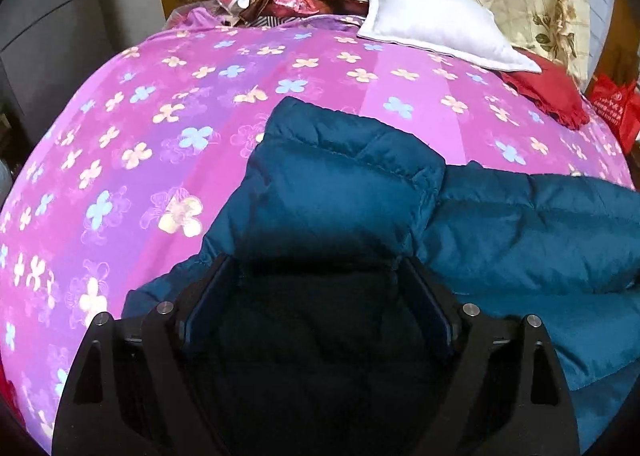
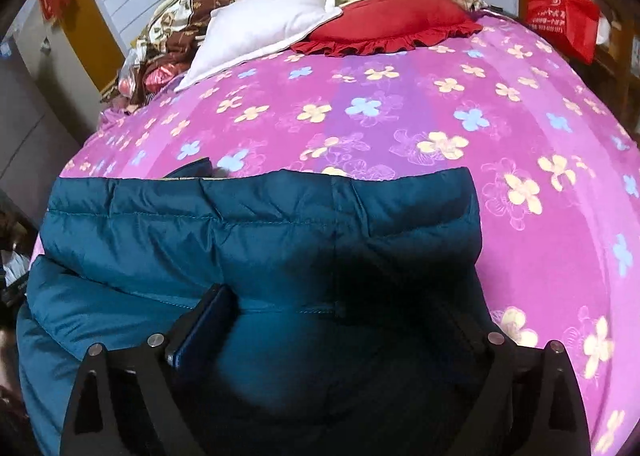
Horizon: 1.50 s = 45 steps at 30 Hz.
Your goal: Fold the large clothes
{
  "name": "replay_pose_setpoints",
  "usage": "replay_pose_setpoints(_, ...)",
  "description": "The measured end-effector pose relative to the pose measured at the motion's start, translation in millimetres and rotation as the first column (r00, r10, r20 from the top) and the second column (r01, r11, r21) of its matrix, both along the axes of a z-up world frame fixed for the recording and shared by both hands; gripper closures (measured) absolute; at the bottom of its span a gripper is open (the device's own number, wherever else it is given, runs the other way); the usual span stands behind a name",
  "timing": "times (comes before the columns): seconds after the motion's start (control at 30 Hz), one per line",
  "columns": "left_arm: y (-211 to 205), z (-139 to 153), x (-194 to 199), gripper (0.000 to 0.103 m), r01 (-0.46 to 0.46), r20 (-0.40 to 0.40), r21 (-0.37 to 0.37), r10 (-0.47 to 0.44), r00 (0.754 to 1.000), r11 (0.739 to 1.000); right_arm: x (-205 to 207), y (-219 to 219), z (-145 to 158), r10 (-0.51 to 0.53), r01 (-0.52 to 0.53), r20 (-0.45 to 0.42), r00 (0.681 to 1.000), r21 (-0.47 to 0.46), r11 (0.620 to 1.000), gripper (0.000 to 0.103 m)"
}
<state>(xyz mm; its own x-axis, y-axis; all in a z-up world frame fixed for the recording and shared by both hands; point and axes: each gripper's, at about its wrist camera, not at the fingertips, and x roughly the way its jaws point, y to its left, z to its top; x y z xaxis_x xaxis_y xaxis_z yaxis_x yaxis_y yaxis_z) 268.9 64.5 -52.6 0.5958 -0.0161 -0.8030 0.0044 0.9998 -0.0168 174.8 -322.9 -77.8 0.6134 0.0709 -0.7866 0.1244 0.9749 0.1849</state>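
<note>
The only print is white lettering and a round emblem on the red bag (image 2: 562,18) at two o'clock in the right wrist view; it is too small and blurred to read. The same bag (image 1: 614,108) shows in the left wrist view at three o'clock, equally illegible.

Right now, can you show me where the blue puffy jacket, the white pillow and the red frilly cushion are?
blue puffy jacket (image 2: 248,232): right wrist view, on its quilted top panel.
white pillow (image 1: 432,20): left wrist view, on its middle.
red frilly cushion (image 2: 392,20): right wrist view, on its smooth top.
</note>
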Motion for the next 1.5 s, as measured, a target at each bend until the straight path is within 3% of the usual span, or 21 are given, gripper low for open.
replay_pose_setpoints(0.13, -1, -2, -2, 0.017, -0.003, 0.014, 0.004, 0.003, 1.0, 1.0, 3, 6, -1, 0.016, -0.016, -0.002, 1.0, -0.008, 1.0, 0.0)
replay_pose_setpoints(0.27, 1, 1, 0, 0.017, 0.007, -0.042, 0.011, -0.007, 0.999, 1.0, 3, 11, 2, 0.028, -0.03, -0.044, 0.999, -0.038, 0.999, 0.0)
replay_pose_setpoints(0.33, 4, 20, -9, 0.018, -0.015, -0.041, 0.019, 0.016, 0.999, 1.0, 2, 15, 13, -0.005, -0.004, -0.104, 0.995, -0.086, 0.996, 0.001)
replay_pose_setpoints(0.37, 7, 40, -21, 0.018, -0.01, 0.005, -0.025, 0.011, 1.0, 1.0, -3, 15, 23, -0.054, 0.043, -0.107, 0.993, -0.104, 0.994, 0.001)
replay_pose_setpoints(0.43, 5, 64, -41, 0.018, 0.032, 0.063, -0.088, -0.027, 0.998, 0.996, -22, 27, 53, -0.082, 0.079, -0.025, 0.996, -0.093, 0.993, 0.001)
replay_pose_setpoints(0.53, -15, 78, -65, 0.018, 0.092, 0.066, -0.113, -0.085, 0.994, 0.989, -45, 59, 81, -0.057, 0.061, 0.059, 0.997, -0.071, 0.996, 0.001)
replay_pose_setpoints(0.67, -41, 61, -92, 0.018, 0.121, 0.055, -0.123, -0.115, 0.992, 0.985, -70, 105, 83, -0.045, 0.049, 0.094, 0.995, -0.042, 0.998, 0.001)
replay_pose_setpoints(0.73, -51, 36, -94, 0.017, 0.127, 0.016, -0.11, -0.126, 0.992, 0.986, -78, 116, 63, -0.045, 0.047, 0.086, 0.995, -0.012, 0.999, 0.001)
replay_pose_setpoints(0.8, -54, 24, -93, 0.014, 0.095, 0.036, -0.096, -0.091, 0.995, 0.991, -74, 119, 39, -0.05, 0.053, 0.043, 0.998, -0.06, 0.997, 0.0)
replay_pose_setpoints(0.9, -57, 18, -88, 0.009, 0.069, 0.057, -0.087, -0.064, 0.996, 0.994, -77, 112, 22, -0.012, 0.02, 0.103, 0.995, -0.084, 0.996, 0.0)
replay_pose_setpoints(1.1, -57, 8, -95, 0.007, 0.065, 0.131, -0.084, -0.054, 0.99, 0.994, -76, 110, 15, -0.007, 0.017, 0.116, 0.993, -0.088, 0.996, 0.0)
replay_pose_setpoints(1.2, -53, 6, -101, 0.007, 0.063, 0.159, -0.093, -0.048, 0.986, 0.994, -77, 113, 30, -0.065, 0.076, 0.105, 0.992, -0.098, 0.992, 0.0)
replay_pose_setpoints(1.3, -52, 5, -101, 0.007, 0.065, 0.16, -0.107, -0.047, 0.986, 0.992, -61, 124, 60, -0.053, 0.066, 0.157, 0.986, -0.078, 0.995, 0.0)
replay_pose_setpoints(1.37, -51, 5, -101, 0.007, 0.065, 0.164, -0.111, -0.046, 0.985, 0.992, -37, 141, 71, -0.01, 0.03, 0.161, 0.987, -0.121, 0.992, 0.0)
replay_pose_setpoints(1.43, -50, 5, -101, 0.007, 0.066, 0.166, -0.115, -0.046, 0.985, 0.991, -3, 150, 66, -0.003, 0.014, 0.099, 0.995, -0.115, 0.993, 0.0)
replay_pose_setpoints(1.5, -50, 5, -102, 0.007, 0.063, 0.167, -0.117, -0.043, 0.985, 0.991, 33, 146, 40, -0.029, 0.025, -0.019, 0.999, -0.16, 0.987, 0.0)
